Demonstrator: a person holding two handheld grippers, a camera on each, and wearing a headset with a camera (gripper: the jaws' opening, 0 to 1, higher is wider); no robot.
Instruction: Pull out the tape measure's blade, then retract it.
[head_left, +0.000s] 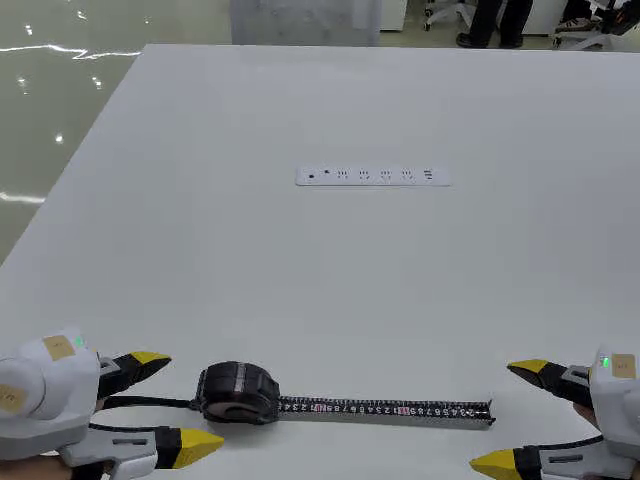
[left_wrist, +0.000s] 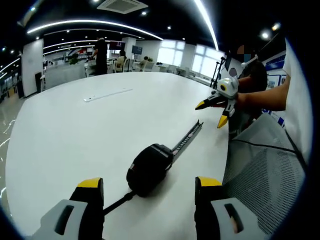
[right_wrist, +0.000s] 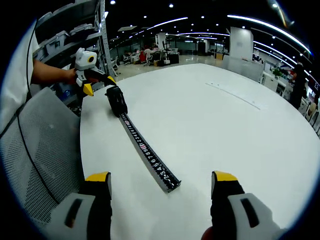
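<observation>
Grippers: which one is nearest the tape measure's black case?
The left gripper: the case lies just ahead of its open jaws; the right gripper is at the far end of the blade.

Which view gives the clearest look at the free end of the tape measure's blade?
The right gripper view: the blade's end lies close ahead of the right gripper, its numerals readable. The head view shows the end small, at the lower right. The left gripper view shows it far off, beyond the case.
</observation>
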